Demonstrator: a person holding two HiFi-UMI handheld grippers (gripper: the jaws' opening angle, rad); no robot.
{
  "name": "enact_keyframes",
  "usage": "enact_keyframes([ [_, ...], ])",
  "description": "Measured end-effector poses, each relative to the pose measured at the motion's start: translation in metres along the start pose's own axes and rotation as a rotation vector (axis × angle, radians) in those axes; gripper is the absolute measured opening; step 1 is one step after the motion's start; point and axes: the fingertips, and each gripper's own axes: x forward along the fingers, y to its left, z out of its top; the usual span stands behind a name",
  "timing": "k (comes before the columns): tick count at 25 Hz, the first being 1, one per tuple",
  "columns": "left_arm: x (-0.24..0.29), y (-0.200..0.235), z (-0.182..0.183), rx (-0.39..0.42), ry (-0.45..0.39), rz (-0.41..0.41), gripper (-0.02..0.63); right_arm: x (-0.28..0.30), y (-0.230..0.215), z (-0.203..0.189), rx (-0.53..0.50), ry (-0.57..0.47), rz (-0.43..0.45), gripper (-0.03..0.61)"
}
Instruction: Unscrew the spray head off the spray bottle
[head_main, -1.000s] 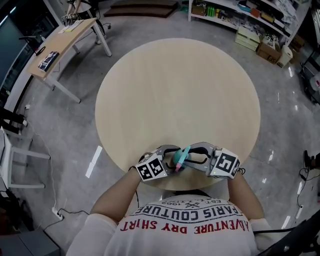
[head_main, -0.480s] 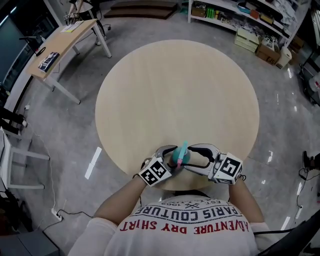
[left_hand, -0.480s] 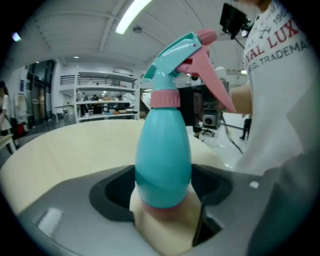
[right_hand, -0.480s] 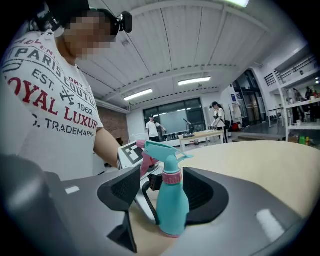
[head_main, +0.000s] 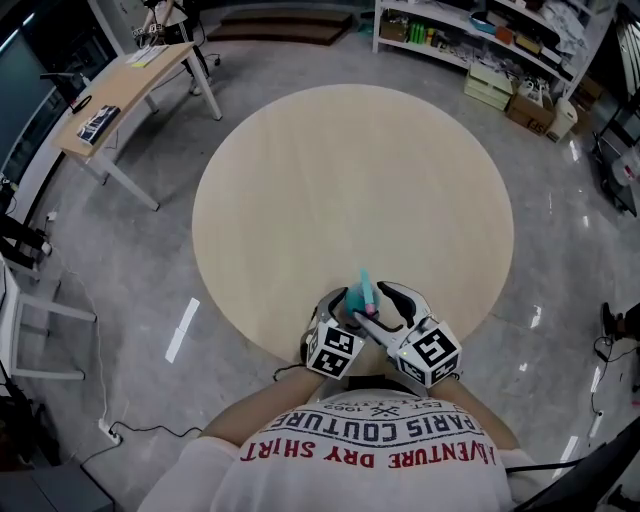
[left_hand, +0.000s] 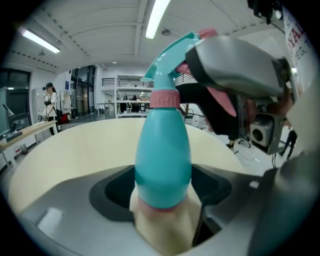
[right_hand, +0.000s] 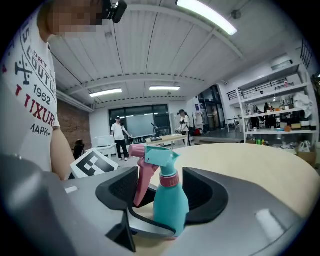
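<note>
At the counter's (head_main: 300, 150) near edge, the left hand-held gripper (head_main: 350, 305) clasps the bottle (head_main: 365, 288), its base hidden. The right hand-held gripper (head_main: 380, 303) has just opened and flanks the bottle.

A round pale wooden table (head_main: 350, 170) stands on glossy grey floor (head_main: 110, 270), a desk (head_main: 120, 95) and shelving (head_main: 470, 35) behind.

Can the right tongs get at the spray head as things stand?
Probably yes. The right tongs have just been opening; their jaws stand wide with the spray head between them, untouched. The left tongs grip the bottle low down, clear of the head.
</note>
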Motion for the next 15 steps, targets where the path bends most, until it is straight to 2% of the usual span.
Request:
enact_keyframes([
  [6, 0.0, -0.001, 0.002, -0.026, -0.012, 0.034, 0.347, 0.005, 0.003, -0.002, -0.002, 0.038, -0.032, 0.268],
  [9, 0.0, -0.003, 0.001, -0.013, -0.02, 0.002, 0.347, 0.001, 0.003, -0.004, 0.001, 0.038, 0.002, 0.251],
  [12, -0.002, -0.005, -0.002, 0.045, -0.038, -0.109, 0.347, -0.002, 0.005, -0.006, -0.014, 0.046, 0.119, 0.236],
  [15, -0.005, -0.012, -0.004, 0.154, -0.043, -0.294, 0.347, -0.008, 0.007, -0.007, -0.064, 0.082, 0.314, 0.236],
])
